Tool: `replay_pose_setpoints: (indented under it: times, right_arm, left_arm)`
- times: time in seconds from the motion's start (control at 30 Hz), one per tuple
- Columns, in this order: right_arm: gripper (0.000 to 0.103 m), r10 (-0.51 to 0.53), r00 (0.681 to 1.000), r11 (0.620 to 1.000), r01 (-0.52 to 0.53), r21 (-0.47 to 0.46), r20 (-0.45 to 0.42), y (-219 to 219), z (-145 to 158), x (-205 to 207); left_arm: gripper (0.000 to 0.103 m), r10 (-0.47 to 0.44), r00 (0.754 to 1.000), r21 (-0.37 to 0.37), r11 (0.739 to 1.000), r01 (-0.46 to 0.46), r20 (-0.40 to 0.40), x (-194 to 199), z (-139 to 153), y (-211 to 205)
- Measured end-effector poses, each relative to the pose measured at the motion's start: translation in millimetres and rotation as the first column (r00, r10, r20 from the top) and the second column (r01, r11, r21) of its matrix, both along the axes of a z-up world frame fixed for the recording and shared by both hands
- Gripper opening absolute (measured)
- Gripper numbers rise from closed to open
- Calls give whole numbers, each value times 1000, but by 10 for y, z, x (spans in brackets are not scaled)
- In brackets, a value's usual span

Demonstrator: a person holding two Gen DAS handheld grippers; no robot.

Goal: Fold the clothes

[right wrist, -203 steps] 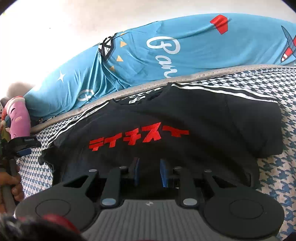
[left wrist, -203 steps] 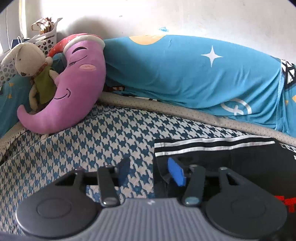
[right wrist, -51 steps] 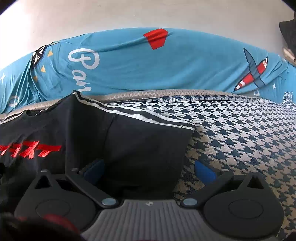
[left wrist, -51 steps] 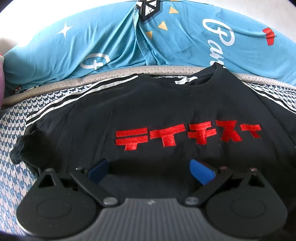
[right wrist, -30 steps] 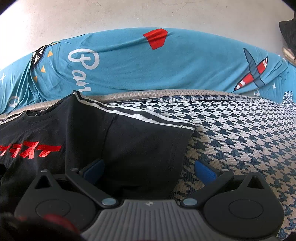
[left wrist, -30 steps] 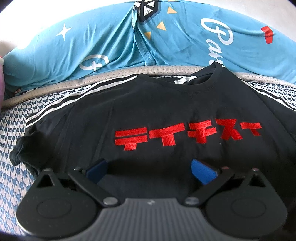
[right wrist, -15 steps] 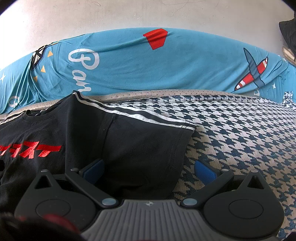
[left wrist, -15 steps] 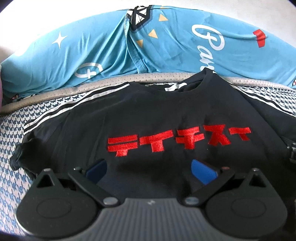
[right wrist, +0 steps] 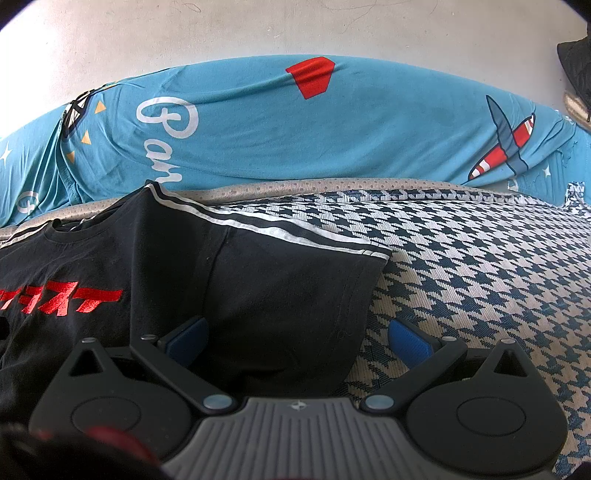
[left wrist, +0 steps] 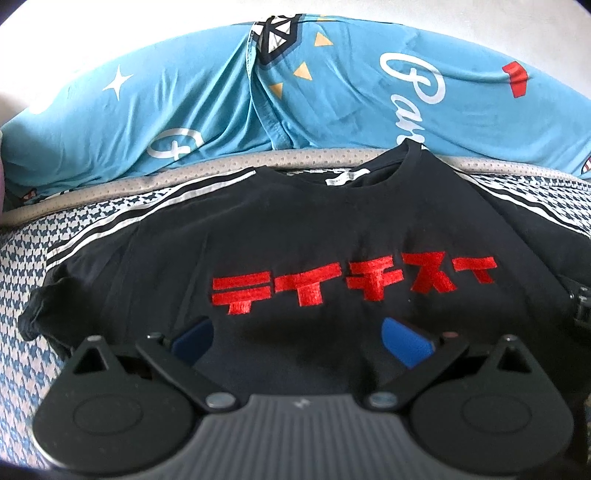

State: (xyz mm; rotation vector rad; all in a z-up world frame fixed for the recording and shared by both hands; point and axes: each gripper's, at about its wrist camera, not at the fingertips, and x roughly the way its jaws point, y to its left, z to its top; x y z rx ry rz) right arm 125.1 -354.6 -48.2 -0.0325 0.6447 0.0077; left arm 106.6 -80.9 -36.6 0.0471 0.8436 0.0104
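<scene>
My left gripper [left wrist: 299,341] hangs with its blue pads spread wide apart, holding nothing, over the near middle of the black T-shirt [left wrist: 332,236]. The shirt lies flat, front up, on the houndstooth bed cover [left wrist: 33,240], its neckline [left wrist: 369,177] at the far side and the red lettering [left wrist: 351,280] running left to right just beyond my fingertips [left wrist: 404,339]. White stripes [left wrist: 155,206] run along the shoulder down to the left sleeve [left wrist: 55,288], whose cuff is a little crumpled at the left edge. Beyond the shirt a grey dotted edging [left wrist: 221,166] borders the bed, and behind it a blue blanket [left wrist: 184,103] with white script, stars and triangles is bunched against the pale wall [right wrist: 295,26]. A small dark piece of gear shows at the far right edge of the left view; I cannot tell what it is.

My right gripper [right wrist: 297,339] is just as wide open and empty. Its left pad [right wrist: 186,339] sits over the shirt's right sleeve [right wrist: 295,288], and its right pad [right wrist: 408,341] sits over bare bed cover, so the sleeve's hem falls between the two. The sleeve lies flat with its striped top edge [right wrist: 277,225] toward the far side. On the blanket behind it I see a red patch [right wrist: 310,75] and a red and white plane [right wrist: 506,144]
</scene>
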Motion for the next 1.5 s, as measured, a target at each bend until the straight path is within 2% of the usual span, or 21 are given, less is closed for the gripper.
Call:
replay_pose_setpoints:
  times: [1.23, 1.5]
  right_arm:
    - [103, -9, 1000, 1000, 9, 6, 5, 2, 20, 7]
    - [103, -9, 1000, 1000, 9, 7, 5, 2, 20, 7]
  left_arm:
    - [102, 5, 999, -35, 999, -4, 35, -47, 111, -20]
    - [102, -11, 999, -72, 997, 15, 52, -254, 291, -13]
